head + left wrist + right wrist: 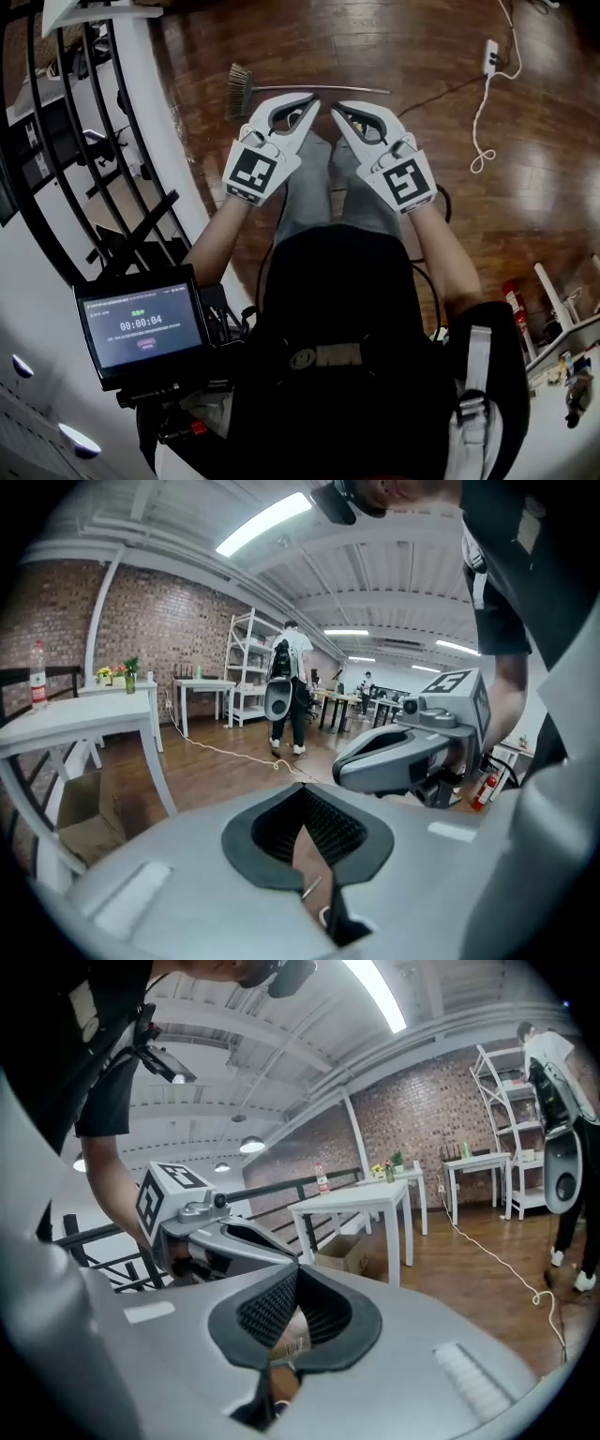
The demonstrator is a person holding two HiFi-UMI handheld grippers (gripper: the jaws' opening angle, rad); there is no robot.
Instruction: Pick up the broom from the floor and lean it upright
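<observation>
Open the left gripper [312,100] and right gripper [339,109], both closed tight with nothing inside, then reach down for the thin stick of the broom [281,89], flat on the floor [422,141] at top middle. Mind the white plug strip [490,56] at upper right and the black railing [134,223] at left.

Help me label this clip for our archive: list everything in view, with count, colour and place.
broom: one, brown bristles, grey handle, lying flat on the floor
power strip: one, white, upper right of head view
railing: one, black, left of head view
timer screen: one, black, lower left
table: one, white, left of left gripper view
cardboard box: one, brown, under the table
fire extinguisher: one, red, standing at right
bystander: one, white top, far across the room
left gripper: one, white, shut, empty
right gripper: one, white, shut, empty
</observation>
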